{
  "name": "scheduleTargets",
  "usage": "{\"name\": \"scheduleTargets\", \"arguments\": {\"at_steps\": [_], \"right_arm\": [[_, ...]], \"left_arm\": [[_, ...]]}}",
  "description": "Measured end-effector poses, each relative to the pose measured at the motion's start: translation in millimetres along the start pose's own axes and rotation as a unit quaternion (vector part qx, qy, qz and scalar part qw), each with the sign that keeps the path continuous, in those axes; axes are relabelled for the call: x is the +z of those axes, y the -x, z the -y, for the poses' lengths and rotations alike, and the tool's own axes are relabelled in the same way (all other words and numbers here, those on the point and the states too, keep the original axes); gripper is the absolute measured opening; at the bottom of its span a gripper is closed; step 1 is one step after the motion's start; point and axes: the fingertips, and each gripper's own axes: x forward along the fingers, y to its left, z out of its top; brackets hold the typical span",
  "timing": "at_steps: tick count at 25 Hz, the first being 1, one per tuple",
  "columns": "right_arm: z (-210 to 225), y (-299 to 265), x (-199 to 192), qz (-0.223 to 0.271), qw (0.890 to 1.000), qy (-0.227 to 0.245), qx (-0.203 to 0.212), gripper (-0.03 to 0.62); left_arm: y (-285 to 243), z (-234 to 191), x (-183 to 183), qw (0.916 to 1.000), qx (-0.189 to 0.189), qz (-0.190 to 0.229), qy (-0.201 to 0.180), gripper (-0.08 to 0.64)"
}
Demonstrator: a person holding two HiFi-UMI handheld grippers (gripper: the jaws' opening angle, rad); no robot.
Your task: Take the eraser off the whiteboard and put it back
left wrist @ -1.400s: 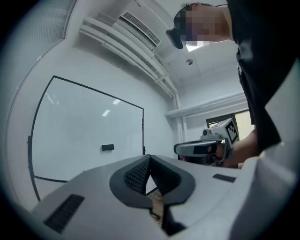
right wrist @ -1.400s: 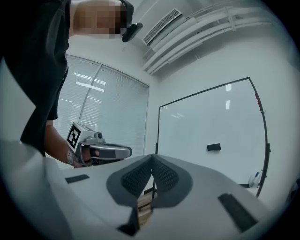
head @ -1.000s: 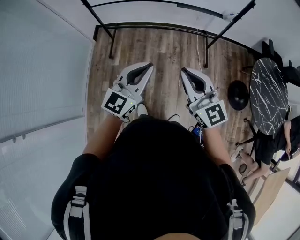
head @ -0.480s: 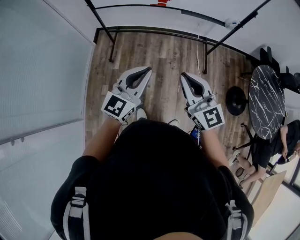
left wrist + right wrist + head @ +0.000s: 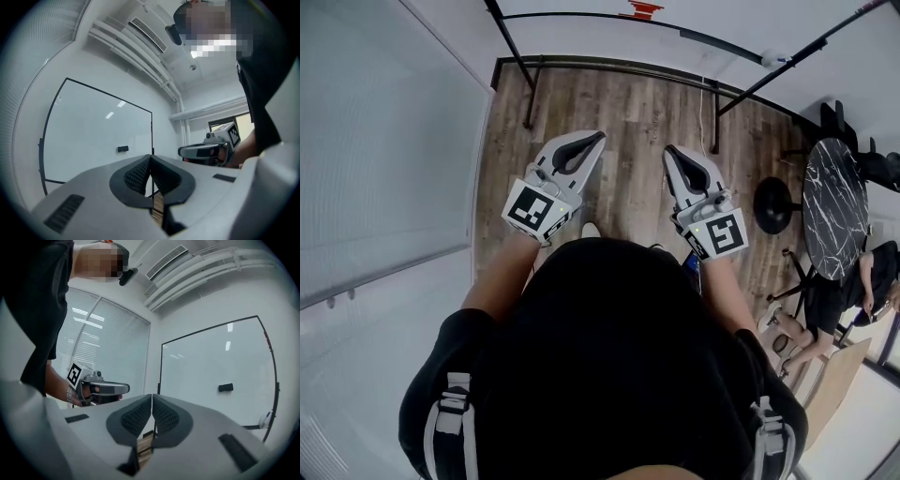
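1. My left gripper is closed: its ribbed pads meet at the tips with nothing between them.
2. My right gripper is closed in the same way, tip pressed to tip, and it holds nothing.
3. In the head view both grippers are level in front of my chest, the left at 11 o'clock and the right at 1 o'clock. They are apart from each other over the wood-plank floor.
4. The eraser is a small dark block stuck on the face of the whiteboard, well apart from both grippers.
5. In the right gripper view the eraser lies at about 3 o'clock from my jaw tips. In the left gripper view it lies at about 9 to 10 o'clock from them.
6. The whiteboard has a thin black frame and stands upright ahead of me.
7. A wall of window blinds stands at 9 o'clock of the board in the right gripper view.
8. A round marble-topped table stands at 3 o'clock in the head view, with a seated person just beside it at about 4 o'clock.
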Motion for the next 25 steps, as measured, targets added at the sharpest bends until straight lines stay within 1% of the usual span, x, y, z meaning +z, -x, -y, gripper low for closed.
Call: {"name": "scheduleTargets", "arguments": {"at_steps": [2, 4, 8, 11, 15, 18, 22, 25], "right_arm": [[-0.1, -11.5, -3.6, -0.006, 1.000, 0.002, -0.006, -0.006], [2.3, -21.8, -7.2, -0.008, 1.000, -0.006, -0.010, -0.006], [-5.7, -26.3, -3.4, -0.015, 1.000, -0.004, -0.009, -0.006], [2.4, -29.5, -4.6, -0.020, 1.000, -0.002, -0.012, -0.006], [29.6, -34.2, -21.4, -0.024, 0.999, -0.011, -0.020, -0.006], [56.8, -46.3, -27.7, -0.017, 1.000, -0.013, -0.017, -0.008], [102.3, -65.6, -32.5, -0.010, 1.000, -0.006, -0.005, -0.006], [147.7, -81.5, -30.8, -0.004, 1.000, -0.009, -0.006, -0.006]], "left_arm": [[1.7, -11.7, 2.5, 1.0000, -0.002, 0.003, 0.000, 0.005], [-0.6, -22.1, 0.4, 1.0000, -0.004, 0.003, -0.001, 0.005], [6.2, -29.2, 1.5, 1.0000, -0.004, 0.006, 0.004, 0.005], [1.2, -36.9, 0.0, 1.0000, -0.002, 0.005, 0.008, 0.005], [-20.7, -41.9, -10.4, 0.9999, -0.006, -0.003, 0.008, 0.005], [-45.2, -53.6, -16.8, 0.9999, -0.004, -0.005, 0.013, 0.005], [-89.8, -74.2, -16.8, 0.9999, 0.007, -0.008, 0.004, 0.005], [-132.8, -91.0, -11.8, 0.9999, 0.005, -0.010, -0.003, 0.005]]}}
